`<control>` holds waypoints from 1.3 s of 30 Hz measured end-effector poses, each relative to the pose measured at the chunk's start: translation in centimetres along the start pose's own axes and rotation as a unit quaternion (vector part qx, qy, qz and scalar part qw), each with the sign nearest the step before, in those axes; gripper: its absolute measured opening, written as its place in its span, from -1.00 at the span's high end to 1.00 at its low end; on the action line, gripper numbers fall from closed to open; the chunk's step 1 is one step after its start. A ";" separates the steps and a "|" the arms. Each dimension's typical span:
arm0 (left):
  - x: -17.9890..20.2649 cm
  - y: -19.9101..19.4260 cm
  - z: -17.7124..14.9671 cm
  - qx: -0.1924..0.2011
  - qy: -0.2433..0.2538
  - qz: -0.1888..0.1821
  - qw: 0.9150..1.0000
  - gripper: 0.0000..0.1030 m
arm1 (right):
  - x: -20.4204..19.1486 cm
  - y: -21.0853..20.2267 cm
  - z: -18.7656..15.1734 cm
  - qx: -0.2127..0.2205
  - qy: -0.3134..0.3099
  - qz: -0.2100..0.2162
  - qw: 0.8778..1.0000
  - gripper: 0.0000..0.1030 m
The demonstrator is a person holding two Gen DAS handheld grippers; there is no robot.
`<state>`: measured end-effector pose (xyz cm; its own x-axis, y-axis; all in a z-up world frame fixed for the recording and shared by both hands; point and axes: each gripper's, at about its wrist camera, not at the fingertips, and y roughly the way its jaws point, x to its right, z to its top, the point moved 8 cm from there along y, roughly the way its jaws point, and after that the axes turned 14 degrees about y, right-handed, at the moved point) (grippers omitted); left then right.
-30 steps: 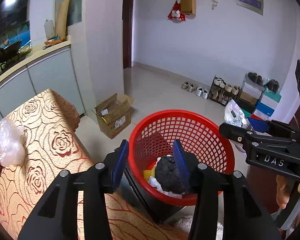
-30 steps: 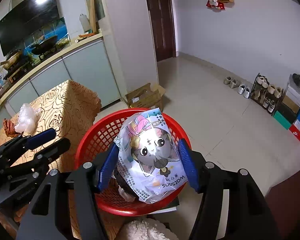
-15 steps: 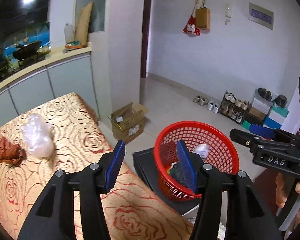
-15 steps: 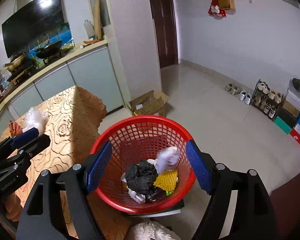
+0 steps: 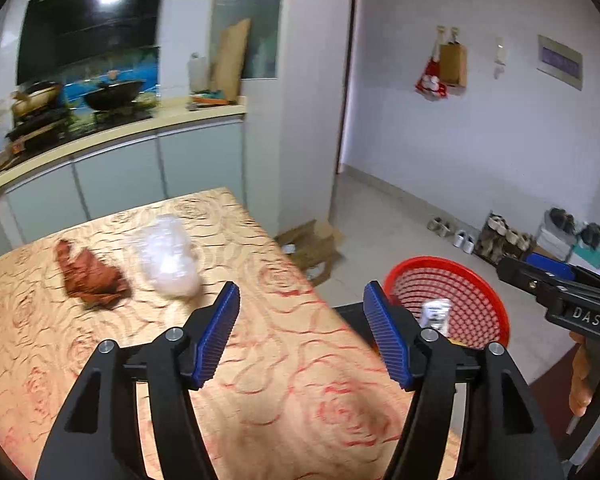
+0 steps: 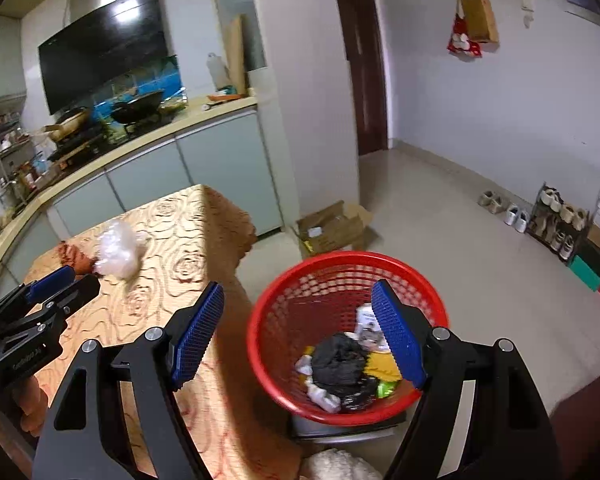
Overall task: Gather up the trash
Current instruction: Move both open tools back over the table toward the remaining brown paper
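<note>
- The left tongs (image 5: 300,334) stand apart and empty; their jaws have just been opening wider, with nothing between them but the patterned cloth of the counter (image 5: 260,360) below.
- The right tongs (image 6: 300,334) also stand apart and empty, hanging over the gap between the counter edge and the red basket (image 6: 268,360), which already holds dark and yellow scraps and a printed packet.
- Two pieces of trash remain on the counter, ahead and to the left of the left tongs: a clear crumpled plastic bag (image 5: 168,258) and, just beside it on its far-left side, a brown crumpled wrapper (image 5: 90,276).
- The plastic bag looks very light, soft and slippery; I judge it will collapse under the pads, so a pinch across its bunched middle should hold better than a thin loose edge.
- The brown wrapper looks light and creased, a little stiffer; its raised ridge in the middle seems the best place to grip.
- Neither piece looks fragile, so a firm squeeze should do no harm; the main risk is the film slipping out on the way to the basket, which sits to the right of the left tongs.
</note>
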<state>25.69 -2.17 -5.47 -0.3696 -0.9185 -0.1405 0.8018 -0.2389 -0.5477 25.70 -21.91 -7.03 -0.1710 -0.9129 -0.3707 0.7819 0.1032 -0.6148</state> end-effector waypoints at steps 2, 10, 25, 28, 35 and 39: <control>-1.6 -0.8 -0.6 -0.001 -0.009 0.016 1.000 -0.25 | -1.2 0.0 -0.3 -0.005 -0.007 0.012 1.000 -0.43; -9.2 -3.6 -3.3 -0.008 -0.067 0.090 0.994 -0.33 | -6.6 0.4 -1.3 -0.015 -0.039 0.055 0.998 -0.43; -18.8 -4.7 -6.3 -0.027 -0.130 0.174 0.976 -0.45 | -14.6 2.9 -2.6 -0.029 -0.076 0.093 0.992 -0.51; -19.6 -3.7 -6.1 -0.030 -0.132 0.170 0.976 -0.47 | -15.6 3.5 -2.7 -0.032 -0.082 0.097 0.991 -0.54; -20.8 -0.1 -5.6 -0.043 -0.130 0.165 0.977 -0.48 | -17.2 5.8 -2.7 -0.040 -0.090 0.097 0.990 -0.56; -21.5 1.6 -5.5 -0.049 -0.134 0.163 0.976 -0.48 | -18.1 7.3 -2.4 -0.044 -0.092 0.098 0.990 -0.56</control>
<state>32.29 18.94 -7.86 0.0440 -0.9932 -0.1076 0.8026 0.0993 -0.5883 33.04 -3.71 -6.49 0.0972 -0.9278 -0.3603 0.7331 0.3116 -0.6046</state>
